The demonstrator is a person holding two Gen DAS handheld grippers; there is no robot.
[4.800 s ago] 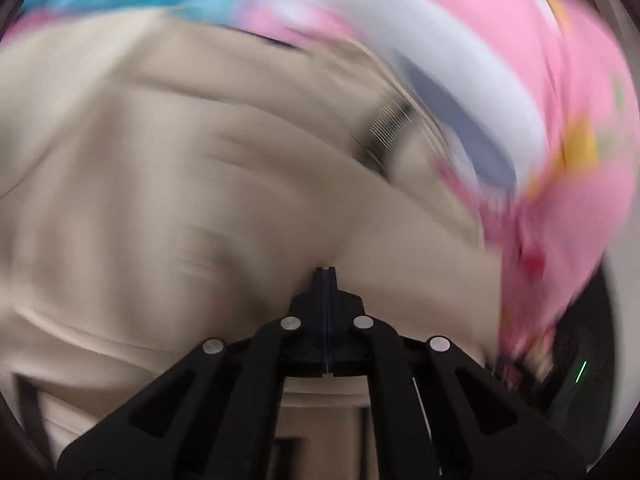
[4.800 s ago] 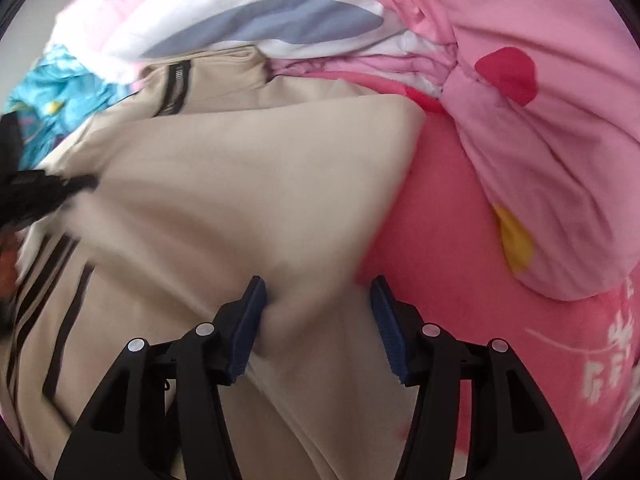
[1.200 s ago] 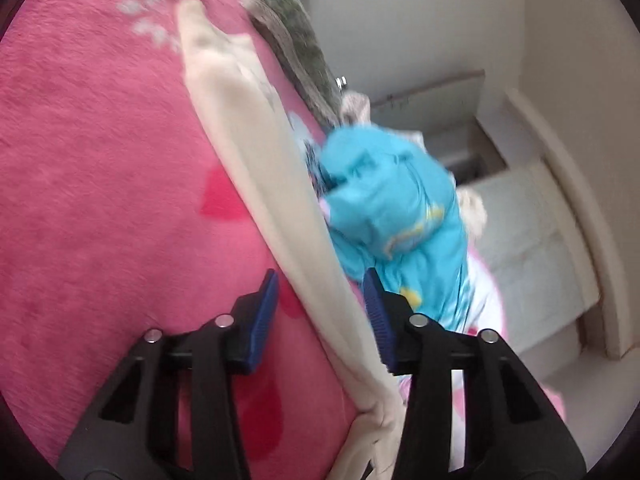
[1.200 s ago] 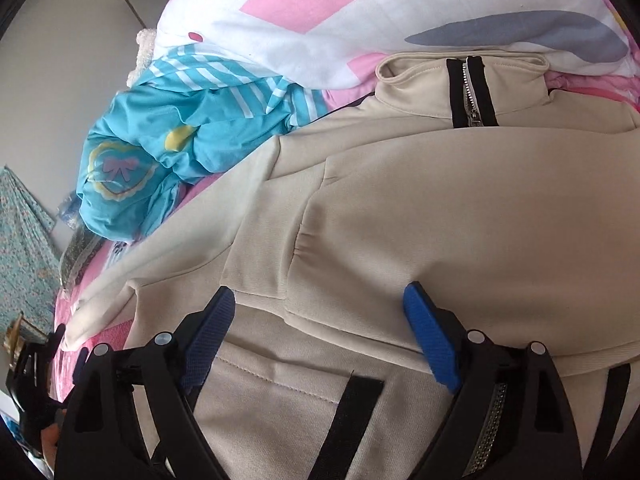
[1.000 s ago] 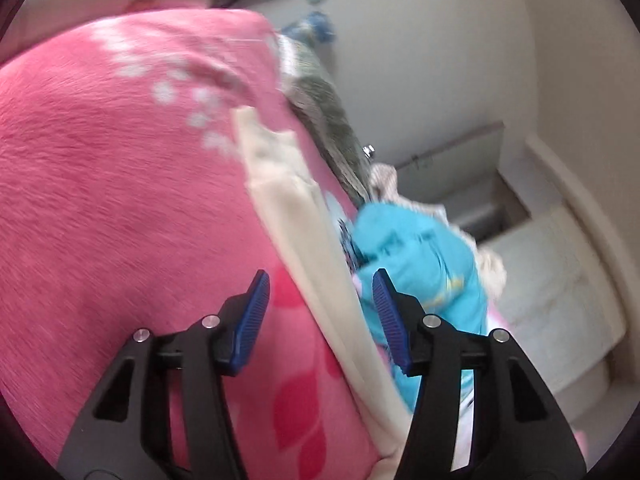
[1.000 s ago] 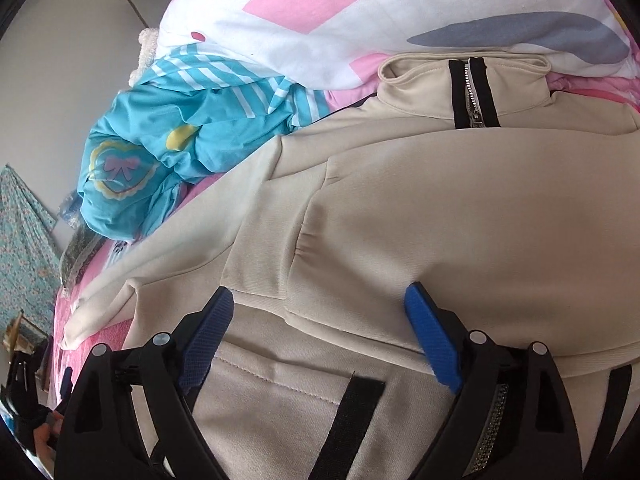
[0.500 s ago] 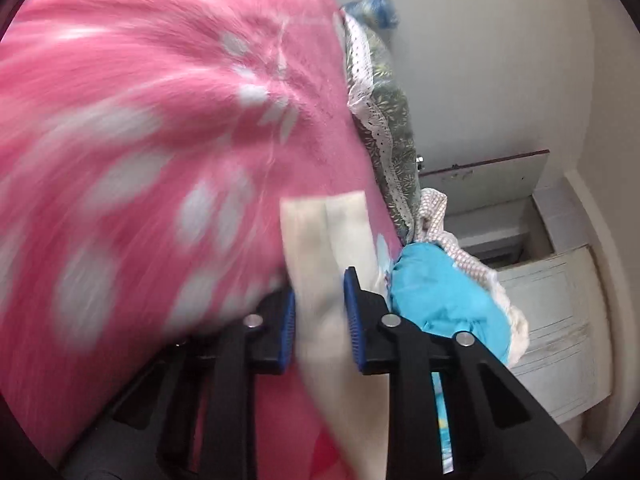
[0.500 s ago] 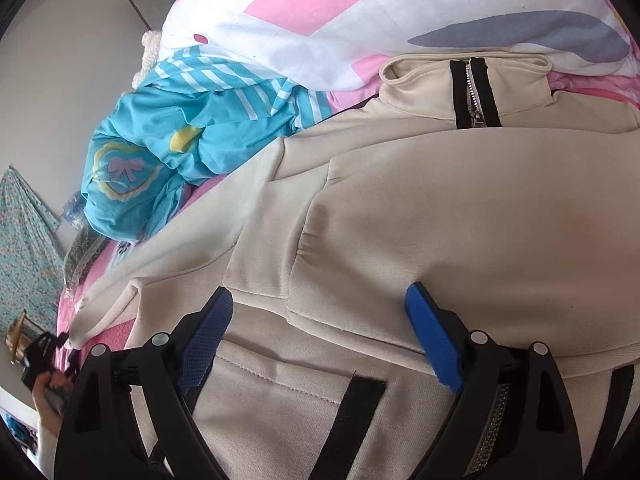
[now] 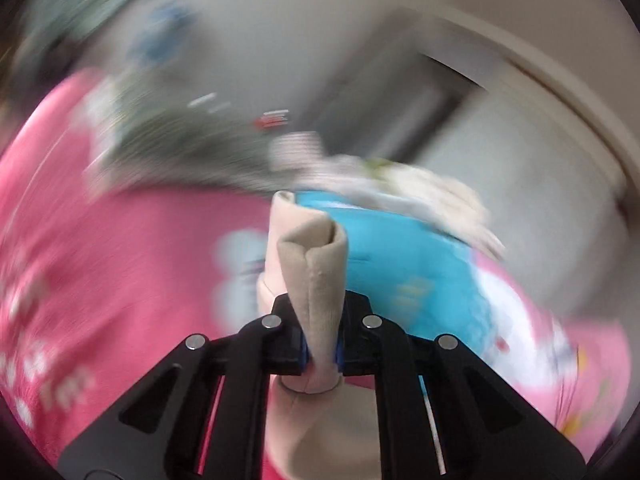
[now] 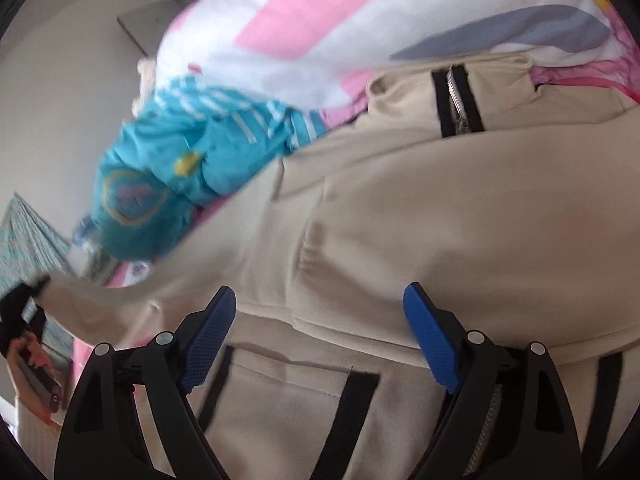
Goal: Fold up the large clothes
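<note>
the left view is smeared with blur, its background unreadable, but the left gripper (image 9: 320, 350) shows its jaws closing, pinched on the beige cuff (image 9: 316, 276) over the pink bed (image 9: 100, 280). the right gripper (image 10: 320, 336) hangs with jaws wide and empty over the jacket (image 10: 420, 220), whose hem is cut off below. no writing is legible.
</note>
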